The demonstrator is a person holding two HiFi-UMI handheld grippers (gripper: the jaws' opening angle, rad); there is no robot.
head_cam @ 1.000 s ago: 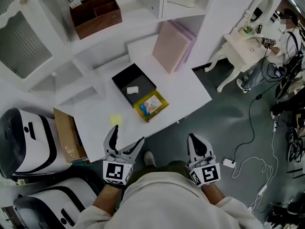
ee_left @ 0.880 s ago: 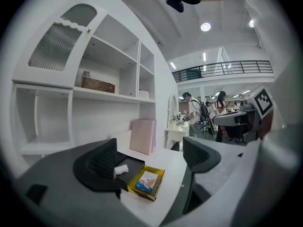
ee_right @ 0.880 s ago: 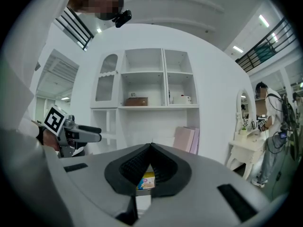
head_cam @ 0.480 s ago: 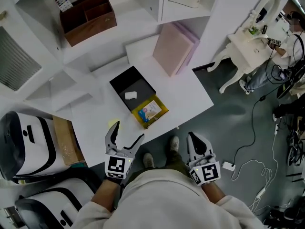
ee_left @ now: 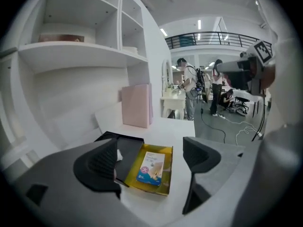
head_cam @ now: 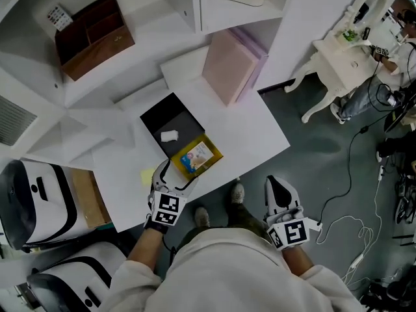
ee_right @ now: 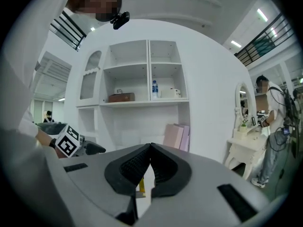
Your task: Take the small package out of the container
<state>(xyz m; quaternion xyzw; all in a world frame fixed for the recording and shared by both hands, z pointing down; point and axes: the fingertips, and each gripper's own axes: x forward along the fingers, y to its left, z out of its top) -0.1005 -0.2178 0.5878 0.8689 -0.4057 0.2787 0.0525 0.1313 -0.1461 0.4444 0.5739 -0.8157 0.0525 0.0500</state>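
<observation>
Evidently the reach is the step in hand: the left gripper (head_cam: 174, 175) hovers just at the near side of the yellow container (ee_left: 169, 170), its fingers spread wide with nothing between them. The small package (ee_left: 151, 168) lies flat inside that container, not yet touched. To do it well, I would bring the fingers down across the package's long sides, keep them clear of the container's low walls, and close on the package alone. The container looks light and could slide or lift along with it. The right gripper (head_cam: 281, 188), fingers pressed together on nothing, hangs off the tabletop (head_cam: 244, 125), well to the right of the container; it could come in to steady the container if needed.

Against the container's far-left side sits a black box (head_cam: 170, 117) with a white scrap (head_cam: 169, 136) in it. A yellow note (head_cam: 148, 176) lies left of the container, and pink folders (head_cam: 229, 64) stand well beyond it. Farther off, white shelving holds a brown organiser (head_cam: 88, 28). Right of the container, past the tabletop's edge, grey floor (head_cam: 312, 148) carries cables (head_cam: 351, 168) and a white dressing table (head_cam: 341, 54).
</observation>
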